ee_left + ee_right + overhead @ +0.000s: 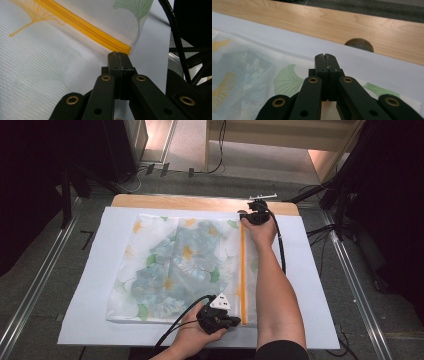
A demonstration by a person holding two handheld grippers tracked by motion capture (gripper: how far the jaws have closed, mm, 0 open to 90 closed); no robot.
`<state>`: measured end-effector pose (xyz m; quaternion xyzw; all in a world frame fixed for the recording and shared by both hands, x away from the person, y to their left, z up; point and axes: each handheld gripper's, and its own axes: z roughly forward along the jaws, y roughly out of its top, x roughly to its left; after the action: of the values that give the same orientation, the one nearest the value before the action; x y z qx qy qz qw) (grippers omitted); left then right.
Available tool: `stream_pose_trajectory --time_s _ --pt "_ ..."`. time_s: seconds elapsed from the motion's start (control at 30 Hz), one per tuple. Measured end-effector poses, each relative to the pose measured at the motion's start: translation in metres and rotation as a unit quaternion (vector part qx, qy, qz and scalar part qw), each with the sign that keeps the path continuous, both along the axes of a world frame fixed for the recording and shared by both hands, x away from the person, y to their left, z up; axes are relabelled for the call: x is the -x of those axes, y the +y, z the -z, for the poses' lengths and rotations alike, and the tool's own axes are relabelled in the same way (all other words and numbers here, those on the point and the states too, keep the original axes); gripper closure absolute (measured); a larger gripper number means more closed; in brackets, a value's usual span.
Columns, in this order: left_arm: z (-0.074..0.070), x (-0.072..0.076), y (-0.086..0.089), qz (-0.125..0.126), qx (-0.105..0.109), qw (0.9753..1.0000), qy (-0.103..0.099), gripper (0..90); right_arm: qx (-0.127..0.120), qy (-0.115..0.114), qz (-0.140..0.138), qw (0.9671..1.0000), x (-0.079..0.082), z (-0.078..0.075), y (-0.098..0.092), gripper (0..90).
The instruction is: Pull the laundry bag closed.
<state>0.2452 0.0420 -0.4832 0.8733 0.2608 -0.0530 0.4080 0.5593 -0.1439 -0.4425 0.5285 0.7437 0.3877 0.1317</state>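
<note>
A mesh bag [175,265] printed with leaves is spread flat on a white sheet [310,285] over the wooden table [200,201]. Its orange zipper [243,270] is seen running along the bag's right edge. The left gripper [227,319] is held closed at the near end of the zipper, apparently pinching the fabric there. The right gripper [245,215] is closed at the far end; whether anything is gripped cannot be told. The zipper appears shut along its length, so little seems left.
</note>
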Motion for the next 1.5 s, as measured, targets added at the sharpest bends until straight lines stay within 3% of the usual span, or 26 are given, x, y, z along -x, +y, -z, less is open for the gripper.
stream_pose_trajectory --time_s 0.13,0.2,0.27,0.33,0.43,0.57,0.77,0.8,1.03,1.13,1.2,1.3,1.4,1.5 --pt "0.000 0.000 0.000 0.000 0.001 1.0000 0.000 90.0 -0.003 -0.012 0.015 0.9998 -0.003 -0.008 0.000 90.0" --pt "0.000 0.000 0.000 -0.001 0.004 1.0000 0.001 90.0 -0.017 -0.011 0.029 0.9994 -0.002 -0.009 -0.002 90.0" --pt "0.000 0.000 0.000 -0.002 0.005 1.0000 0.002 90.0 -0.020 -0.007 0.023 0.9995 0.000 -0.007 -0.003 90.0" --pt "0.000 -0.001 0.000 -0.003 0.006 1.0000 0.005 90.0 -0.012 -0.017 0.020 0.9996 0.006 -0.005 -0.003 77.4" --pt "0.001 -0.003 0.002 -0.004 0.011 0.9998 0.017 90.0 -0.030 -0.030 0.002 0.9991 0.019 -0.002 -0.008 64.1" --pt "0.000 0.000 0.002 -0.008 0.005 0.9999 0.002 90.0 -0.042 -0.037 -0.011 0.9984 0.040 0.003 -0.017 56.8" --pt "-0.001 -0.002 0.007 -0.020 0.026 0.9994 0.005 72.8 -0.058 -0.046 -0.028 0.9969 0.074 0.007 -0.033 45.8" --pt "-0.001 -0.002 0.009 -0.026 0.038 0.9989 0.006 71.4 -0.060 -0.050 -0.029 0.9965 0.079 0.007 -0.035 44.2" --pt "-0.005 -0.006 0.020 -0.064 0.065 0.9958 0.007 50.5 -0.058 -0.054 -0.056 0.9953 0.121 0.008 -0.041 31.8" --pt "-0.008 -0.003 0.023 -0.073 0.057 0.9955 -0.021 38.8 -0.050 -0.052 -0.061 0.9955 0.138 0.012 -0.040 23.3" --pt "-0.009 -0.003 0.027 -0.091 0.039 0.9942 -0.041 28.5 -0.046 -0.051 -0.065 0.9955 0.149 0.015 -0.040 18.7" --pt "-0.012 -0.008 0.040 -0.122 0.023 0.9913 -0.044 11.8 -0.038 -0.050 -0.066 0.9959 0.169 0.020 -0.042 16.7" --pt "-0.017 -0.016 0.061 -0.147 0.023 0.9874 -0.053 5.8 -0.032 -0.053 -0.067 0.9959 0.184 0.023 -0.045 15.3" --pt "-0.022 -0.022 0.087 -0.152 0.035 0.9861 -0.059 1.3 -0.049 -0.057 -0.067 0.9949 0.201 0.024 -0.053 14.6"
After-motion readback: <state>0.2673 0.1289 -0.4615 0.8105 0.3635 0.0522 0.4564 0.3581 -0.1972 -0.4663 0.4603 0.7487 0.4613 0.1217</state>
